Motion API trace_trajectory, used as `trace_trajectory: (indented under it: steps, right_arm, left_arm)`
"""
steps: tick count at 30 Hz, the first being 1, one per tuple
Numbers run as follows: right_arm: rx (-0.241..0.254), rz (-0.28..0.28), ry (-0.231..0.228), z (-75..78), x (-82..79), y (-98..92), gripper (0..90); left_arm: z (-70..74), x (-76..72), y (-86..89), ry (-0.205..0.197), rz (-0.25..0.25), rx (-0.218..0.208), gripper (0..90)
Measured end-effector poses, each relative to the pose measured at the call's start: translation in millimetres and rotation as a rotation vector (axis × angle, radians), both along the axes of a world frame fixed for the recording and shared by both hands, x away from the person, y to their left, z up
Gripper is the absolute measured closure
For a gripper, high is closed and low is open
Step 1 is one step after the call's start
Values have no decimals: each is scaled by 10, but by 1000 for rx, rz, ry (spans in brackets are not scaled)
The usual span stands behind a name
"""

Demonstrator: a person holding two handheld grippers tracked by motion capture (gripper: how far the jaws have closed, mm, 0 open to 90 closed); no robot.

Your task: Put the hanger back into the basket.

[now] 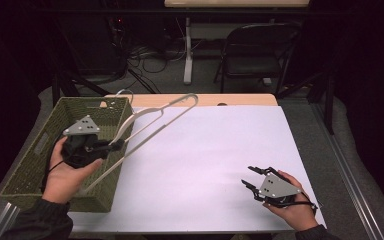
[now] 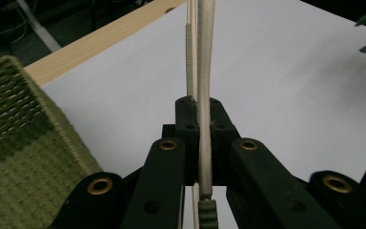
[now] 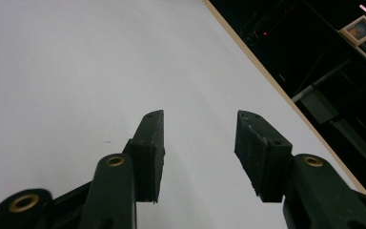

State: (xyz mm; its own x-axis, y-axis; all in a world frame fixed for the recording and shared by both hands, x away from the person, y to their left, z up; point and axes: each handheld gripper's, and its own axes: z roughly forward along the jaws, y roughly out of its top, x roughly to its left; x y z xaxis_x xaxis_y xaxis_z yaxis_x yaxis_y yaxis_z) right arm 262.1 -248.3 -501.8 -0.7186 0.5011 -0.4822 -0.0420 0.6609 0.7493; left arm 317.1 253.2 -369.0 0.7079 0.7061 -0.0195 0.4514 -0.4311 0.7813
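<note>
A cream clothes hanger (image 1: 152, 125) slants up out of the green woven basket (image 1: 35, 155), its hook (image 1: 185, 98) reaching over the table's far wooden edge. My left gripper (image 1: 114, 146) is shut on one arm of the hanger (image 2: 204, 95), whose thin edge runs straight up between the closed jaws. My right gripper (image 1: 250, 176) rests low over the white table top (image 1: 205, 160) at the near right, jaws apart with nothing between them. In the right gripper view the right gripper (image 3: 199, 125) points across the bare white surface.
The basket (image 2: 19, 143) stands on the table's left side, partly over its edge. A folding chair (image 1: 257, 50) and a white table leg (image 1: 187, 50) stand beyond the table amid floor cables. The table's wooden far edge (image 2: 95, 40) runs behind the white sheet.
</note>
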Motion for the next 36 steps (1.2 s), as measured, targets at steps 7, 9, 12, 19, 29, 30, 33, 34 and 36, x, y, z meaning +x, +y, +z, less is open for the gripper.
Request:
trace_trajectory:
  steps: [7,9,12,19,29,30,33,34,36]
  right_arm:
    - [15,4,2,-28,33,4,532]
    - [17,-1,2,-32,36,-2,533]
    - [17,0,15,-37,45,-7,533]
    - [-3,-8,22,-33,41,-2,534]
    - [-2,-10,22,-36,43,-4,535]
    - [7,-2,21,-45,48,1,536]
    - [12,-2,12,-53,51,10,535]
    - [9,-1,15,-52,50,10,535]
    - [11,-3,14,-56,52,12,535]
  left_arm:
    - [15,155,376,-8,75,-8,872]
    - [14,196,467,5,93,1,872]
    - [17,247,582,20,110,24,872]
    - [42,303,791,38,146,71,872]
    - [100,225,1087,47,193,98,872]
    - [95,217,1114,52,195,99,872]
    - [77,187,1193,60,204,107,872]
    - [74,175,1219,63,208,112,872]
    - [68,151,1274,67,215,118,872]
